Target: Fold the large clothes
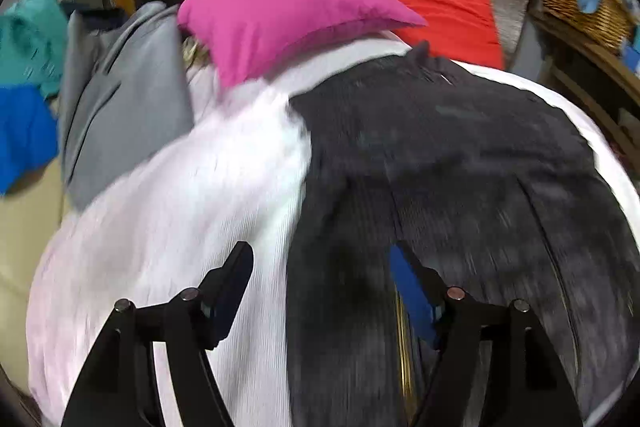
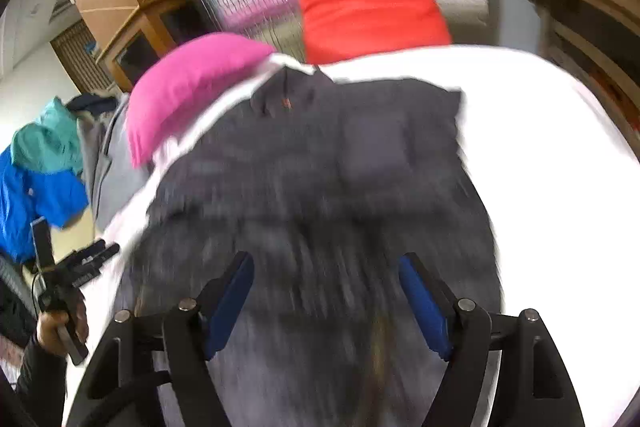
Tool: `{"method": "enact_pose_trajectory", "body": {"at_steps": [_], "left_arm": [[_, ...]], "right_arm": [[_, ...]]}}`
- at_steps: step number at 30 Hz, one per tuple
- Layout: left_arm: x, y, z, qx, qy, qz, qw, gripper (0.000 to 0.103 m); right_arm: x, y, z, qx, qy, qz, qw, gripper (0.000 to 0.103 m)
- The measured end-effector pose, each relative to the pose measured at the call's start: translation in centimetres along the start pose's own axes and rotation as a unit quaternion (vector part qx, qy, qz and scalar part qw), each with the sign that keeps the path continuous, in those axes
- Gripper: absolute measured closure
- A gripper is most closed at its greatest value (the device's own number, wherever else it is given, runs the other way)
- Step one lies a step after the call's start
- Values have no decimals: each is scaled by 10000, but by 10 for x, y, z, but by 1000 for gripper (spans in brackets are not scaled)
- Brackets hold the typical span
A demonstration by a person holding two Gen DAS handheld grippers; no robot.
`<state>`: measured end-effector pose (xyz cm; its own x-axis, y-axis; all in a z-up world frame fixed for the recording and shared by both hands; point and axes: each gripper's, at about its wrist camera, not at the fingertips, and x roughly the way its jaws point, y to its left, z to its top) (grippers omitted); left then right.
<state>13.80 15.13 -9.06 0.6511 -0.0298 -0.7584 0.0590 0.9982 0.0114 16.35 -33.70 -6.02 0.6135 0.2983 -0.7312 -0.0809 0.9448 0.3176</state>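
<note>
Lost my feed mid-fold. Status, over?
Left gripper open, right gripper open, both empty. Dark garment spread on white bed, unfolded. Pink pillow beside its collar.

Left claw (image 1: 326,279): jaws spread wide, nothing between pads. Left finger (image 1: 228,291) dark, tip angled up and inward; right finger (image 1: 416,291) shows blue pad face. Frame motion-blurred.

Right claw (image 2: 326,291): jaws spread wide, both blue pads (image 2: 232,303) visible, nothing gripped. Blur heavy here too.

Right wrist view, lower left: person's left hand (image 2: 60,327) wrapped round handle of left claw (image 2: 104,251), dark sleeve at wrist. That claw points rightward; jaw state not resolvable from this angle.
</note>
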Motion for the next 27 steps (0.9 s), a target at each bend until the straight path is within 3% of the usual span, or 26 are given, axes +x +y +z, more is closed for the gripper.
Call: {"method": "enact_pose_trajectory", "body": {"at_steps": [7, 10, 13, 19, 27], "left_arm": [[-72, 29, -111, -778, 388, -184, 9960, 26], [-93, 32, -145, -927, 526, -174, 9942, 26], [-105, 31, -162, -974, 585, -162, 9934, 26], [-120, 30, -165, -1213, 430, -287, 9913, 26], [-101, 8, -160, -1187, 585, -479, 9901, 26]], "right_arm": [[-77, -73, -149, 1324, 56, -238, 9909, 25], [-93, -87, -187, 1798, -20, -143, 9836, 25], [-99, -90, -200, 1924, -85, -93, 9812, 25], [-94, -77, -194, 1831, -129, 92, 9830, 25], [-63, -68, -189, 1790, 108, 70, 9838, 25]]}}
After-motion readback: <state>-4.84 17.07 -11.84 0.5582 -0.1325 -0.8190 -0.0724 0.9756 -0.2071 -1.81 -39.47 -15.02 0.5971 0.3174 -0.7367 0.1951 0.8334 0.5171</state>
